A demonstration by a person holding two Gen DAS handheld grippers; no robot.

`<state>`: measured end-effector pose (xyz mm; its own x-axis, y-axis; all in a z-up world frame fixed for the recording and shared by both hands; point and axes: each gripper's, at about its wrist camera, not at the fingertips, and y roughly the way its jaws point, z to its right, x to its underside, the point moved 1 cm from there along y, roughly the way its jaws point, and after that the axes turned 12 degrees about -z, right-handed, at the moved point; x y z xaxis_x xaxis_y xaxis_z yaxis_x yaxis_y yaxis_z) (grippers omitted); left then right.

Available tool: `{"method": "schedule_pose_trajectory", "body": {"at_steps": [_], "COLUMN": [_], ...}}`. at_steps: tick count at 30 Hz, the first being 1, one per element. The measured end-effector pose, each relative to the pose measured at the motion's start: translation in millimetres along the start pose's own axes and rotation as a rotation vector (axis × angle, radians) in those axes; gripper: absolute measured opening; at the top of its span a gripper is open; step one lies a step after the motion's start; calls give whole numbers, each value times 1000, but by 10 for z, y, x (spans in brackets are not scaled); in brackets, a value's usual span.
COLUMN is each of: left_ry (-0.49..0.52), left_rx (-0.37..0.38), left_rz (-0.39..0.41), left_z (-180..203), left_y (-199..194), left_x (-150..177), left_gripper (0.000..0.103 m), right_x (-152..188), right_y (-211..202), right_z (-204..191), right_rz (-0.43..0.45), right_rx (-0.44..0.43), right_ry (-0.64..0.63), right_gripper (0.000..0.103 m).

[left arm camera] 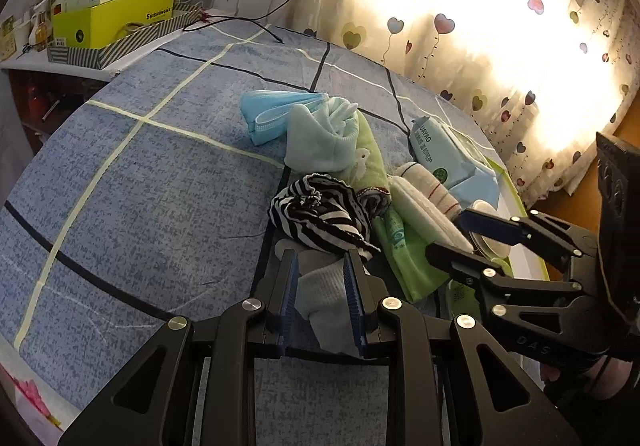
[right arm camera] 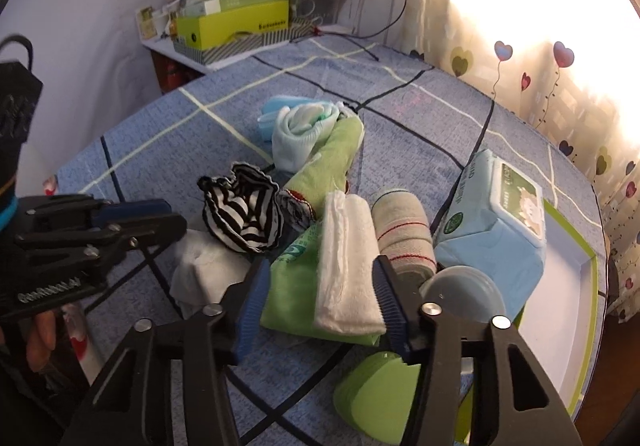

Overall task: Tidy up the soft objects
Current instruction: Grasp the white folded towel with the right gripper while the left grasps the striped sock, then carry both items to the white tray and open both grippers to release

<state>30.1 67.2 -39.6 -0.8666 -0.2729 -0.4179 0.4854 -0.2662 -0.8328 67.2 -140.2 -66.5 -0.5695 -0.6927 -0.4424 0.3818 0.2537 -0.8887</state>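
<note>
The blue checked bed sheet [left arm camera: 140,174] carries a pile of soft things at its middle. A green-rimmed tray [right arm camera: 576,258] lies at the right, partly hidden by the wet-wipes pack [right arm camera: 492,230] and cut off by the frame edge. The left gripper [left arm camera: 322,282] pinches a pale grey sock [left arm camera: 324,302] between its fingers; the sock's lower end is hidden. The right gripper [right arm camera: 320,298] brackets a folded white cloth [right arm camera: 348,266] on a green packet [right arm camera: 292,294]; whether its pads press cannot be told. A striped cloth [right arm camera: 244,214] lies between them.

Home bedroom: checked bedsheet [left arm camera: 160,174], heart-print curtain [left arm camera: 460,58].
</note>
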Motion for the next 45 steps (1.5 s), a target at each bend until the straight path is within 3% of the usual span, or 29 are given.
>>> {"method": "schedule_pose_trajectory", "body": {"at_steps": [3, 5, 6, 7, 12, 20, 21, 24, 26, 36, 45], "left_ry": [-2, -2, -3, -2, 4, -1, 6, 18, 23, 48, 125], "left_rx": [5, 6, 8, 9, 2, 14, 8, 7, -9, 5, 7], "left_rz": [2, 3, 5, 9, 1, -83, -73, -70, -74, 13, 99], "left_z": [-40, -66, -78, -89, -116, -116, -101, -70, -64, 13, 335], "left_y": [34, 65, 78, 88, 210, 507, 499, 502, 518, 132, -266], "left_x": [-75, -139, -168, -195, -342, -475, -480, -513, -523, -467, -474], "left_gripper": [24, 35, 46, 50, 50, 50, 47, 18, 12, 11, 11], "right_x": [-45, -56, -63, -65, -60, -49, -47, -37, -23, 45, 194], "right_y": [141, 175, 173, 164, 99, -93, -113, -145, -158, -394, -706], "right_z": [4, 16, 33, 47, 117, 151, 149, 165, 179, 225, 373], "right_rz": [-44, -53, -51, -47, -31, 22, 27, 35, 40, 114, 194], "right_rx": [11, 17, 11, 10, 0, -30, -32, -41, -43, -46, -28], "right_ry": [-13, -15, -11, -7, 11, 36, 36, 44, 51, 74, 113], "right_gripper": [29, 11, 11, 10, 9, 9, 9, 9, 9, 9, 9]}}
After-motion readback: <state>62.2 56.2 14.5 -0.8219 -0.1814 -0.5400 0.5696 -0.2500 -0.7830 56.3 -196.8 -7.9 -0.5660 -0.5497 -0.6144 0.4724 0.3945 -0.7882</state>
